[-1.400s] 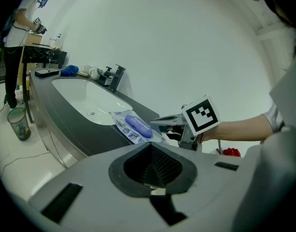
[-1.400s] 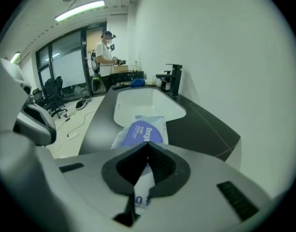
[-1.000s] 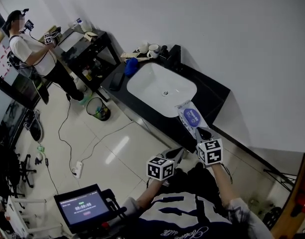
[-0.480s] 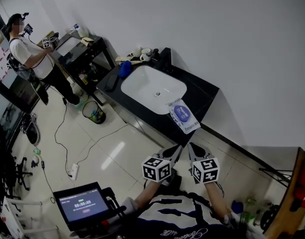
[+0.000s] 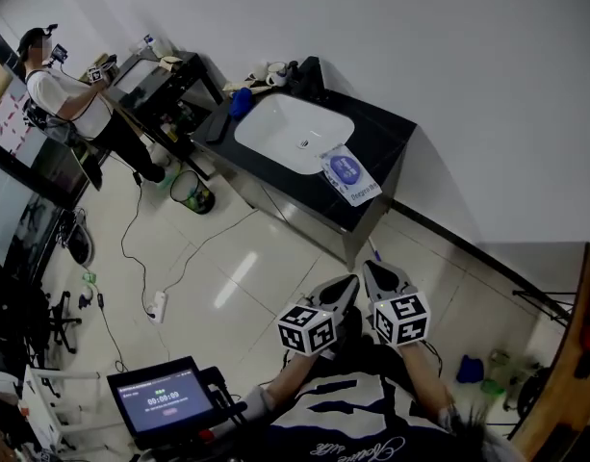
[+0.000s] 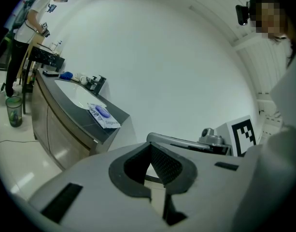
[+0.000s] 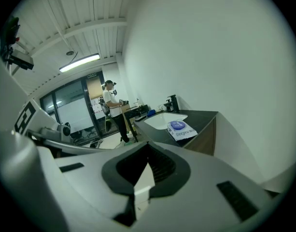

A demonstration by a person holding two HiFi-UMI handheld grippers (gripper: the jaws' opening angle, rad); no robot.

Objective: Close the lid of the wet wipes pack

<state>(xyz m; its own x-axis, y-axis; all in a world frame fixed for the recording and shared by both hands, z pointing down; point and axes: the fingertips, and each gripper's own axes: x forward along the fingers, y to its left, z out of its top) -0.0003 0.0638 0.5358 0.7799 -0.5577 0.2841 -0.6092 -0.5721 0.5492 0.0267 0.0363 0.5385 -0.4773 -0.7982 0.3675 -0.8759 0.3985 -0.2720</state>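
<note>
The wet wipes pack (image 5: pixel 349 174) lies flat on the black counter (image 5: pixel 396 133), to the right of the sink; its blue oval lid looks flat against the pack. It also shows far off in the left gripper view, wipes pack (image 6: pixel 103 116), and in the right gripper view, wipes pack (image 7: pixel 180 128). Both grippers hang over the floor tiles, well short of the counter. My left gripper (image 5: pixel 346 284) and my right gripper (image 5: pixel 371 269) point toward the pack side by side. The left gripper (image 6: pixel 150 147) and the right gripper (image 7: pixel 148 147) are shut with nothing between their jaws.
A white sink basin (image 5: pixel 293 133) is set in the counter, with cups and a tap at its back. Another person (image 5: pixel 68 99) stands at a dark table far left. A bin (image 5: pixel 190 192), a power strip (image 5: pixel 160 306) with cables, and a screen (image 5: pixel 165 397) are on the floor side.
The right gripper, which reached the pack a second ago, has pulled back. Both grippers and the view have moved away from the counter, and the pack now lies farther off.
</note>
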